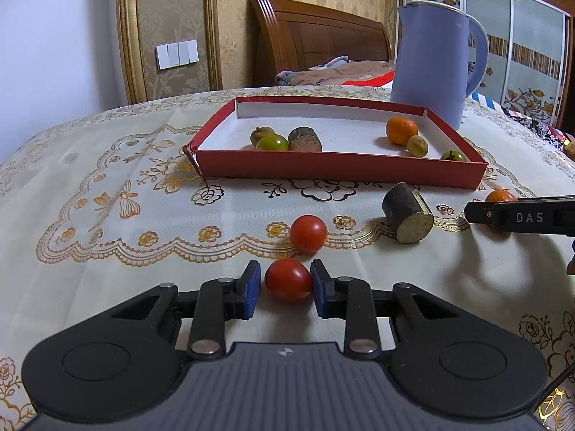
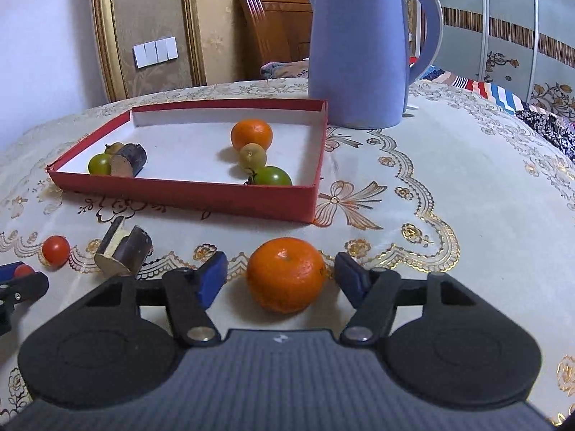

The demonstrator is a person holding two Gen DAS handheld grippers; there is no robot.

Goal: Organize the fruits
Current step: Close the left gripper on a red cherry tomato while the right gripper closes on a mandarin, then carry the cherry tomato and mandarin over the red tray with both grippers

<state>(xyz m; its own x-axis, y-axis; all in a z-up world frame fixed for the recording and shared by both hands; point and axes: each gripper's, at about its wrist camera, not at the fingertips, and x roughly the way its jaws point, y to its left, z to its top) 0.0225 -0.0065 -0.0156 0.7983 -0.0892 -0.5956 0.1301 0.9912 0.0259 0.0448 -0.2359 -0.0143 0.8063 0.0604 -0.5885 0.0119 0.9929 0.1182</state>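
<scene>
In the left wrist view my left gripper (image 1: 286, 280) is open around a red tomato (image 1: 288, 280) on the tablecloth; the right pad touches it and a small gap shows at the left pad. A second red tomato (image 1: 308, 233) lies just beyond. In the right wrist view my right gripper (image 2: 282, 276) is open with an orange mandarin (image 2: 286, 275) between its pads, both apart from it. The red tray (image 1: 341, 171) holds an orange (image 1: 401, 130), green fruits and a dark cut piece (image 1: 304, 139).
A dark cut cylinder piece (image 1: 408, 213) lies on the cloth between the grippers, also in the right wrist view (image 2: 124, 253). A blue kettle (image 2: 359, 43) stands behind the tray's right corner. The table edge curves away at the right; a bed lies beyond.
</scene>
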